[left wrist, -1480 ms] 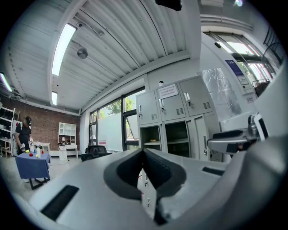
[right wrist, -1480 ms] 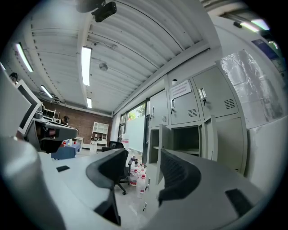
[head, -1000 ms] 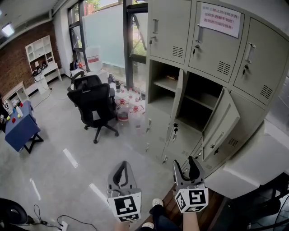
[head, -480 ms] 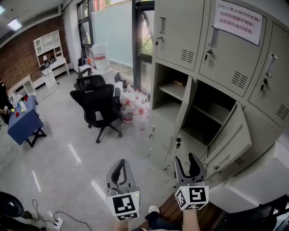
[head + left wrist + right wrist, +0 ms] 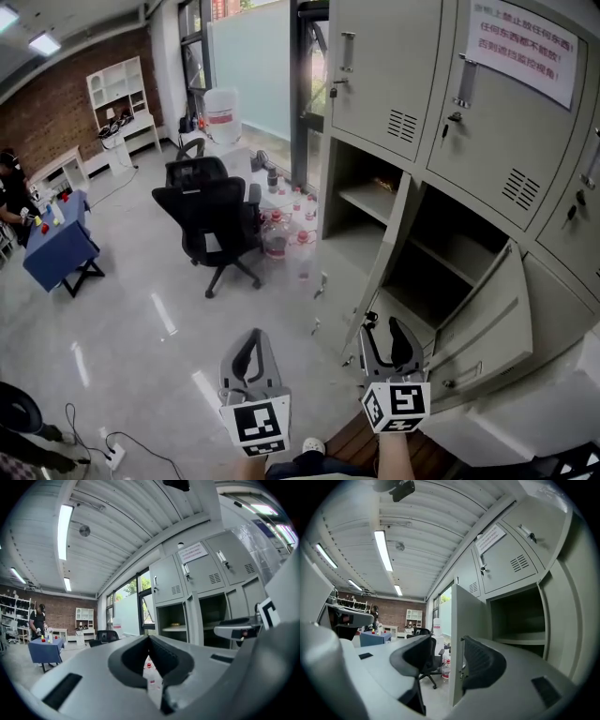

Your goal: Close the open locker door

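The open locker door [image 5: 382, 258] stands swung straight out from the middle row of the grey locker bank [image 5: 375, 56]. From above it shows nearly edge-on, between a shelved compartment [image 5: 366, 197] and a dark compartment [image 5: 450, 253], both open. Just to the right, a second door [image 5: 487, 323] also hangs open, angled out into the room. The upper doors are closed, and one carries a paper notice [image 5: 520, 42].

The right gripper [image 5: 387, 330] is held low, right by the bottom of the open locker door. Its jaws are spread wide and clamp nothing. In the right gripper view the door [image 5: 466, 616] rises in line with the gap of the right gripper [image 5: 446, 641]; whether a jaw touches it I cannot tell.

The left gripper [image 5: 253, 337] hangs beside it over the pale floor [image 5: 141, 356], apart from the lockers. In its own view the left gripper [image 5: 150, 639] has its jaws drawn together at the tips, with nothing in them.

Farther out stands a black office chair [image 5: 211, 220], with bottles [image 5: 281, 234] on the floor just behind it and a large water jug [image 5: 223, 114] by the window. At the far left a person [image 5: 14, 197] stands at a blue table [image 5: 58, 248], near a brick wall [image 5: 66, 103].
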